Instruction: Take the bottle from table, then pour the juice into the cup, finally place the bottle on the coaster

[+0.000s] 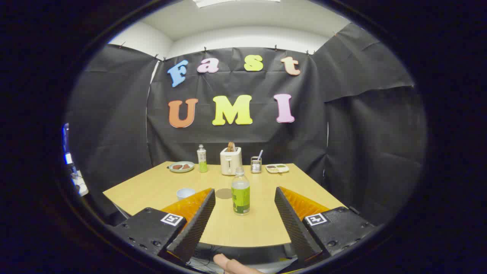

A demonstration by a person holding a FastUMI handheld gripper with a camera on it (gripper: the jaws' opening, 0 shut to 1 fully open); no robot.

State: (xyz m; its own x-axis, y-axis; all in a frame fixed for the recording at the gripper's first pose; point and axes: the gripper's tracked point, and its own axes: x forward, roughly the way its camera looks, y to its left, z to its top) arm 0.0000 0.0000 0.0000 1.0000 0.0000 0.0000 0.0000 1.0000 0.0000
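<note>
A clear bottle [241,192] with a green label and pale juice stands upright on the wooden table [262,224], just ahead of my fingers and in line with the gap between them. My gripper [245,189] is open, its two ribbed black fingers [198,220] spread wide with nothing between them. A small pale blue cup [185,193] sits to the left of the bottle, partly behind the left finger. A round brown coaster [223,193] lies flat between the cup and the bottle.
Along the table's far edge stand a plate with food [181,166], a second bottle [202,158], a cream toaster [231,160], a small holder with a utensil [256,164] and a divided dish [277,168]. A person's fingertip [228,263] shows below the table's near edge.
</note>
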